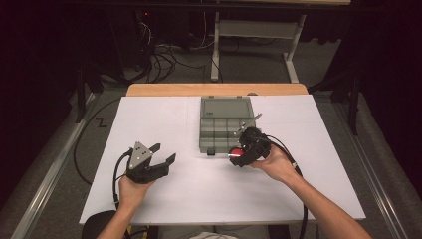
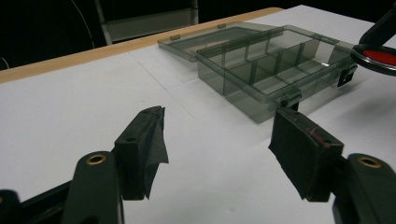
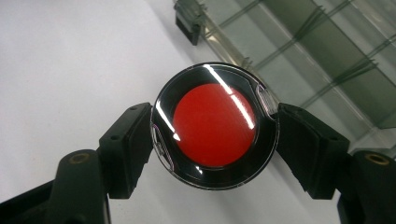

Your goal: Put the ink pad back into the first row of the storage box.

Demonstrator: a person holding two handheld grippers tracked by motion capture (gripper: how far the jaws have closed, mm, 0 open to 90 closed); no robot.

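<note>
**Red-centred disc gripped beside open organiser box**

Round disc (image 3: 215, 126), red centre w/ glossy black rim, sits clamped between the jaws of the right gripper (image 3: 215, 128), one pad on each side of its rim; disc is held above the white table (image 1: 199, 194), just off the near right corner of the box; in high view it shows as a red spot (image 1: 236, 151) at the gripper tip (image 1: 237, 155). Box (image 1: 219, 134) = smoke-grey see-through organiser, lid (image 1: 225, 107) swung open & lying flat behind it; interior split by dividers into several compartments, all look empty in left gripper view (image 2: 275, 65); two small dark latches on front wall. No brand, label or writing readable on disc or box. Left gripper (image 1: 161, 155) is well apart to the left of the box, jaws spread wide, nothing between them; its pads (image 2: 299, 149) hover over bare table.
</note>
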